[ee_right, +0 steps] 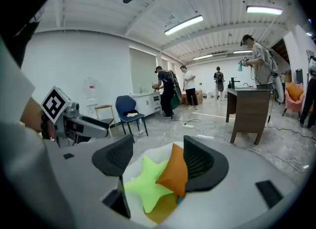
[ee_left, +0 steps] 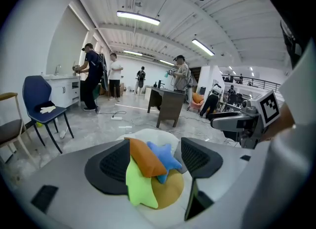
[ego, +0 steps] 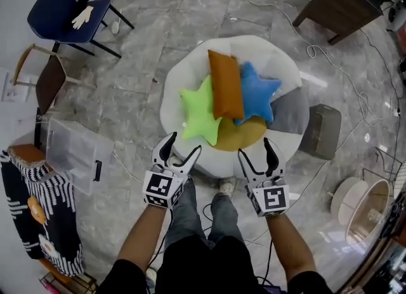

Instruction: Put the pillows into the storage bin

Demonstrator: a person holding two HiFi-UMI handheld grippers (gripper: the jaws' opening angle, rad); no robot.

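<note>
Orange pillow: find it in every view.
Head view: orange pillow just above centre, top of the pile.
Left gripper view: the pillow low centre, beyond the jaws.
Right gripper view: the pillow low centre, beyond the jaws.
Shared landmark: green star pillow at its left.

head view looks down; gripper views both face the pillows (ego: 226, 85).
</note>
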